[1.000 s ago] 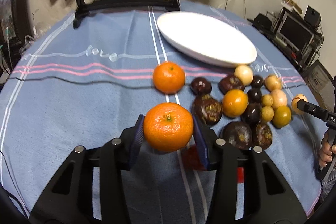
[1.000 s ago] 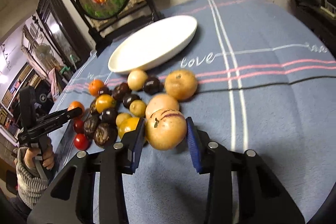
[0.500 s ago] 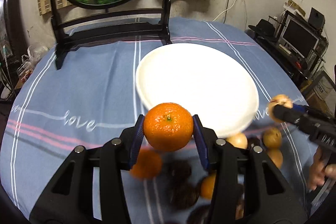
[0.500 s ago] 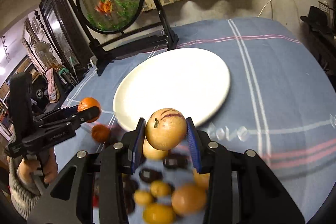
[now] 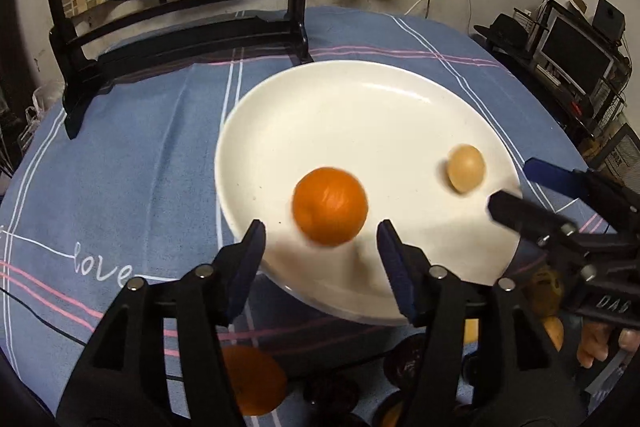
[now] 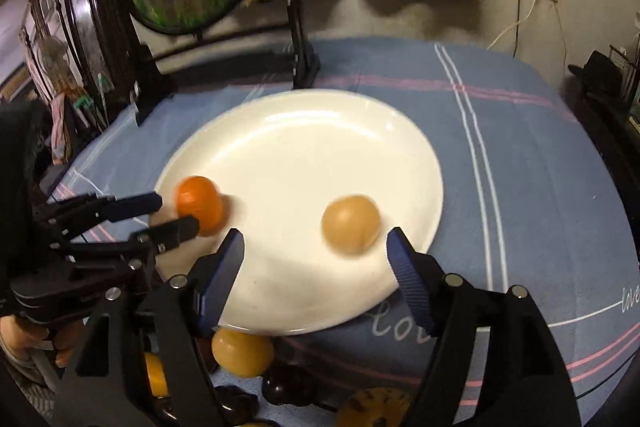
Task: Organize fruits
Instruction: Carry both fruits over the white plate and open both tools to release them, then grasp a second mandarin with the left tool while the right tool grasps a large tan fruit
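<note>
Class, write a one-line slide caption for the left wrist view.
Left gripper, jaws opening, releases an orange onto the white plate beside a tan fruit.

Both wrist views look steeply down, close over the shared white plate (image 5: 400, 99) (image 6: 304, 131) (from opposite sides).

From my left camera I read the word "love" in white script on the blue tablecloth (image 5: 100, 269), just off the outer side of my left-hand finger, along a thin white line woven into the cloth. On the body of the other gripper (image 5: 532, 191), off past my right-hand finger, I make out white letters, roughly "DAS", too blurred to be sure. From my right camera the same script "love" (image 6: 394, 325) sits on the cloth between my fingers, partly cut off by the right one, and again at the far right edge.
</note>
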Motion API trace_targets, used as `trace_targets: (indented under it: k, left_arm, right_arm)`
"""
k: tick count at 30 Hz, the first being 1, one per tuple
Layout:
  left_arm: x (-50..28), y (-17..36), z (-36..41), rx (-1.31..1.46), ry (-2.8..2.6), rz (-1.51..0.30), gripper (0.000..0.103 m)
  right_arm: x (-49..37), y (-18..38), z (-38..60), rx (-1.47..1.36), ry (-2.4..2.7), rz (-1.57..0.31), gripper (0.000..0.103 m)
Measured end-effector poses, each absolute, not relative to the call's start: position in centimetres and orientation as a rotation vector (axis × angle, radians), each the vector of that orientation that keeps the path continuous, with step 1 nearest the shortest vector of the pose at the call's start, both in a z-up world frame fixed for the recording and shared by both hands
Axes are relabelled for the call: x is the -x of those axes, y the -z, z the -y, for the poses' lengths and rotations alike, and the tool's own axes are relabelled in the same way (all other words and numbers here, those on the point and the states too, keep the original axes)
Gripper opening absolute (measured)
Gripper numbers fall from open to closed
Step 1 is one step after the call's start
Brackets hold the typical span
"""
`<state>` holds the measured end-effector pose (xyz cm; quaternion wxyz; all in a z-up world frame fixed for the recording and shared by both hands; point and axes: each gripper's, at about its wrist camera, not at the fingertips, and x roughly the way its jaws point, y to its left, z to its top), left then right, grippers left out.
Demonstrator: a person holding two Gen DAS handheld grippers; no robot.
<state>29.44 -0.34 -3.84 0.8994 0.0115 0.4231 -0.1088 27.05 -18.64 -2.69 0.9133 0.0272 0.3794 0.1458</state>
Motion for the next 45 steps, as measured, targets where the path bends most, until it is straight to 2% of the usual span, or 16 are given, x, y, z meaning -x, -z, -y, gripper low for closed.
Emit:
trace_targets:
  k: [5, 13, 14, 15, 17, 24, 38, 41, 43, 45]
  left_arm:
    - [-28.3, 1.9, -1.5, 0.017, 0.203, -0.828, 0.064]
    - [-22.8, 1.9, -5.7, 0.060, 0.088, -0.795, 0.082]
    - [-22.2, 2.3, -6.2, 0.070, 0.080, -0.804, 0.082]
    - [-21.4, 3.0, -6.7, 0.084, 0.072, -0.823, 0.082]
    - [-20.4, 4.0, -7.2, 0.098, 0.063, -0.847, 0.082]
    - [-19.2, 5.6, -6.8, 0.059, 0.029, -0.842, 0.084]
    - [-22.1, 7.5, -5.2, -0.070, 0.057, -0.857, 0.086]
    - [-22.5, 7.5, -5.7, -0.040, 0.090, -0.867, 0.080]
    - [-22.4, 7.6, -5.9, -0.007, 0.144, -0.888, 0.060]
    - [-22.1, 7.6, -5.7, 0.011, 0.193, -0.904, 0.045]
  right_arm:
    - [-25.3, 0.3, 19.8, -0.082, -0.305, -0.702, 0.074]
    - [-20.9, -0.2, 21.7, -0.142, -0.294, -0.703, 0.077]
    - [-20.2, 0.0, 22.1, -0.159, -0.289, -0.702, 0.082]
    - [-19.3, 0.4, 22.9, -0.187, -0.281, -0.704, 0.092]
    - [-18.2, 0.9, 24.0, -0.238, -0.266, -0.699, 0.096]
    - [-17.1, 1.9, 26.7, -0.360, -0.243, -0.726, 0.096]
    - [-17.6, 3.2, 25.5, -0.352, -0.276, -0.821, 0.096]
    - [-17.7, 3.3, 25.5, -0.343, -0.269, -0.829, 0.096]
    - [-17.6, 3.4, 25.5, -0.325, -0.260, -0.828, 0.096]
    - [-17.5, 3.4, 25.4, -0.277, -0.254, -0.825, 0.096]
